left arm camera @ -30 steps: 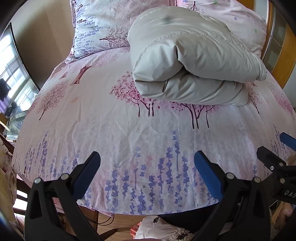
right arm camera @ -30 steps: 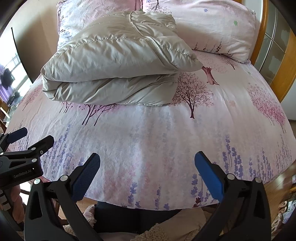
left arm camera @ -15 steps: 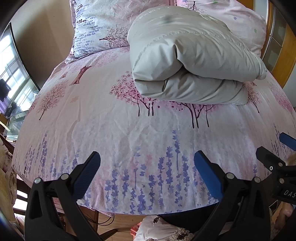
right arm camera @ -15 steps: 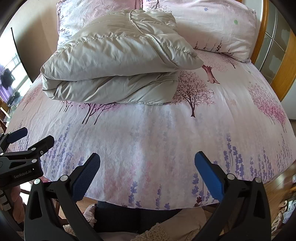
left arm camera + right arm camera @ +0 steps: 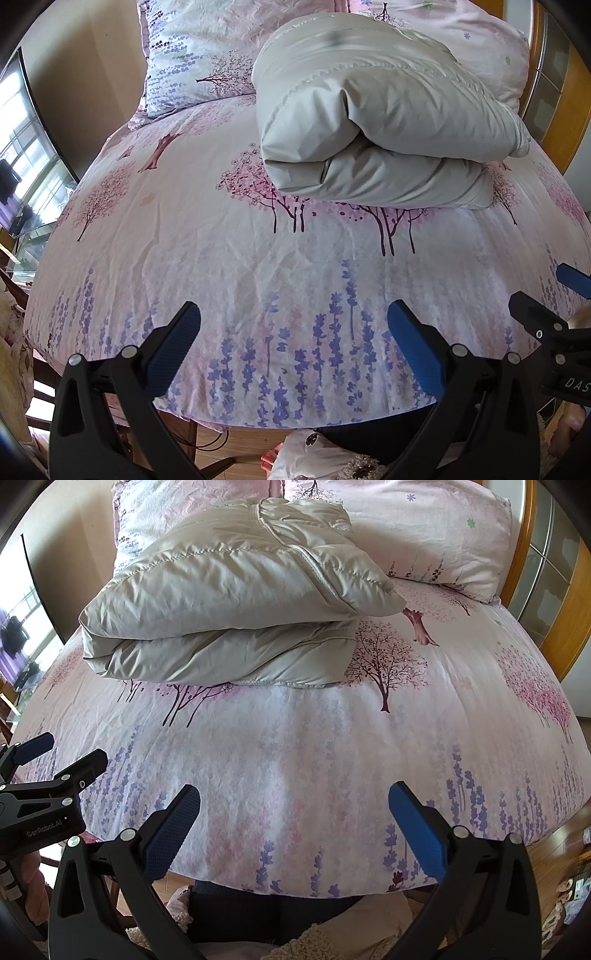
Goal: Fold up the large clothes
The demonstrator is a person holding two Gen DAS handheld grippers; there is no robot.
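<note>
A light grey padded jacket (image 5: 373, 122) lies folded in a thick bundle on the bed, toward the pillows; it also shows in the right wrist view (image 5: 236, 605). My left gripper (image 5: 293, 325) is open and empty, held over the near edge of the bed, well short of the jacket. My right gripper (image 5: 293, 805) is open and empty too, over the same near edge. Each gripper shows at the side of the other's view: the right one (image 5: 554, 302) and the left one (image 5: 55, 757).
The bed (image 5: 221, 258) has a pink and lavender flowered sheet. Two matching pillows (image 5: 443, 535) lie behind the jacket. A wooden headboard (image 5: 561, 627) is at the right. A window (image 5: 22, 147) is at the left. The floor and soft items (image 5: 314, 941) lie below the bed's edge.
Almost nothing differs; both views shift very slightly. The jacket has not moved and both grippers stay open.
</note>
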